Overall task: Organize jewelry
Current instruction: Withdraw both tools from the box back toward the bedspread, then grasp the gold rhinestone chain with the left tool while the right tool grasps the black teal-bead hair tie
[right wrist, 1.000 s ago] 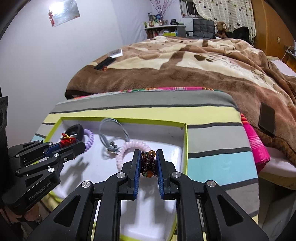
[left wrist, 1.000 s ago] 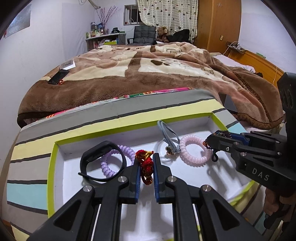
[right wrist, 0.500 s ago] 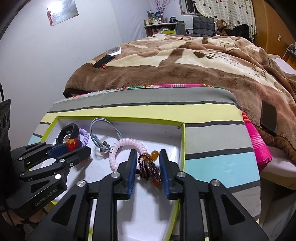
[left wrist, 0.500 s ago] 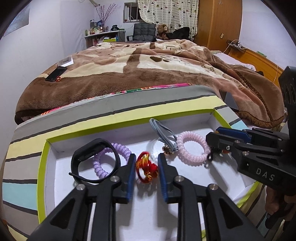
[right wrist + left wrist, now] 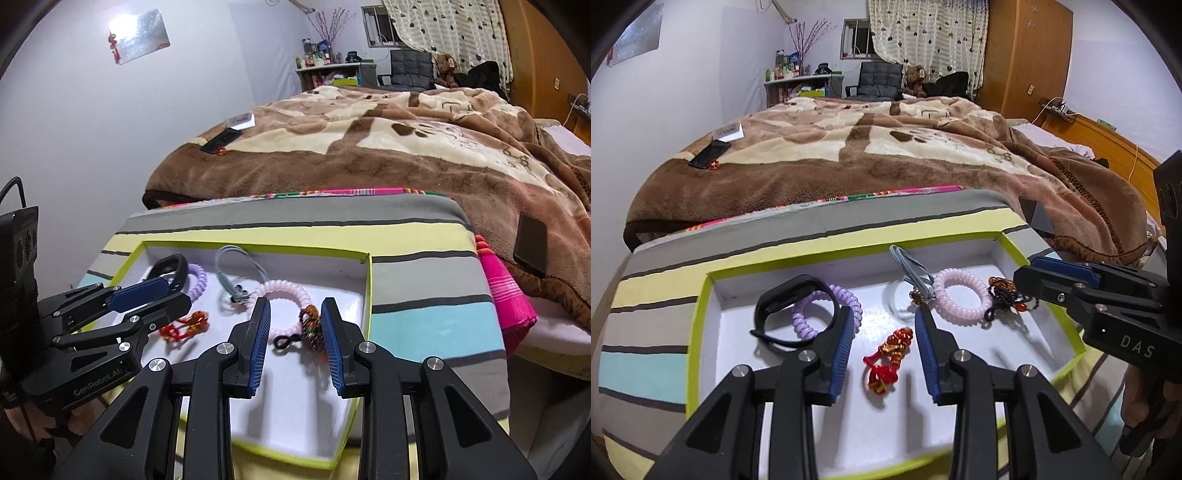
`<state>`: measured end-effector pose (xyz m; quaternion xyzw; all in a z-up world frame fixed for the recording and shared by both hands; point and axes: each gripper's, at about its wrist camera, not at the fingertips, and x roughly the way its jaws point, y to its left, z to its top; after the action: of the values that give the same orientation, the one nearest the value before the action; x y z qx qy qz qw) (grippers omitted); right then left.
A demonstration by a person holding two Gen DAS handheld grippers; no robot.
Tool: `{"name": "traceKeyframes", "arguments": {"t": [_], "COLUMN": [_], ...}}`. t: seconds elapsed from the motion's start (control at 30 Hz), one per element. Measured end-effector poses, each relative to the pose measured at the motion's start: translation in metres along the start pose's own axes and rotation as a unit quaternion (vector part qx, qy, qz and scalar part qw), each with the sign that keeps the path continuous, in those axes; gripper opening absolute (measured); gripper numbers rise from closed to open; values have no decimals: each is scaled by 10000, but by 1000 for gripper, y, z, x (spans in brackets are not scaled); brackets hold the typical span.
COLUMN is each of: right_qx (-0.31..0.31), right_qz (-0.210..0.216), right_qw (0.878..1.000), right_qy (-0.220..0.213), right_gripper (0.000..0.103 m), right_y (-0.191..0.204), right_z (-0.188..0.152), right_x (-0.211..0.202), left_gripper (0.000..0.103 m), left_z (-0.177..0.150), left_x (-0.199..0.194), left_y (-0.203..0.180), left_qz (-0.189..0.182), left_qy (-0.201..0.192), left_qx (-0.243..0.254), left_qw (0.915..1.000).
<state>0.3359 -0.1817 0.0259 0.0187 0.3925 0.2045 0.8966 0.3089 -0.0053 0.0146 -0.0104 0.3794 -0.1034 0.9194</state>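
A white tray with a lime-green rim sits on a striped cushion. My left gripper is open over the tray, with a red and gold knotted bracelet lying loose between its fingers. My right gripper is open, with a dark beaded bracelet lying on the tray floor between its fingers. A black band, a purple coil, a grey cord and a pink coil also lie in the tray.
The striped cushion stands against a bed with a brown blanket. A phone and a white box lie on the blanket at the far left. A dark flat device lies on the blanket's right edge.
Both grippers have opened. The red bracelet and the beaded bracelet have dropped from the fingers onto the tray floor. Both grippers have drawn back a little.
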Motion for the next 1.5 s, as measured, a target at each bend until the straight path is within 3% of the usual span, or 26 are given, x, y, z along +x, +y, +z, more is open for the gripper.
{"name": "traceKeyframes", "arguments": {"t": [0.13, 0.77, 1.5], "right_qx": [-3, -215, -225], "right_qz": [40, 48, 101], "right_qw": [9999, 9980, 9975], "right_qy": [-135, -595, -656], "right_gripper": [36, 36, 36], "right_y": [5, 40, 62], "right_z": [-9, -90, -159], "right_x": [-20, -117, -163], "left_gripper": [36, 36, 36], "left_z": [-4, -77, -155], "left_x": [-20, -121, -180], "left_y": [0, -12, -19], "left_qz": [-12, 103, 345], "left_qy": [-161, -738, -883], "left_qx": [-33, -289, -236], "left_qw": [9999, 9968, 9952]}}
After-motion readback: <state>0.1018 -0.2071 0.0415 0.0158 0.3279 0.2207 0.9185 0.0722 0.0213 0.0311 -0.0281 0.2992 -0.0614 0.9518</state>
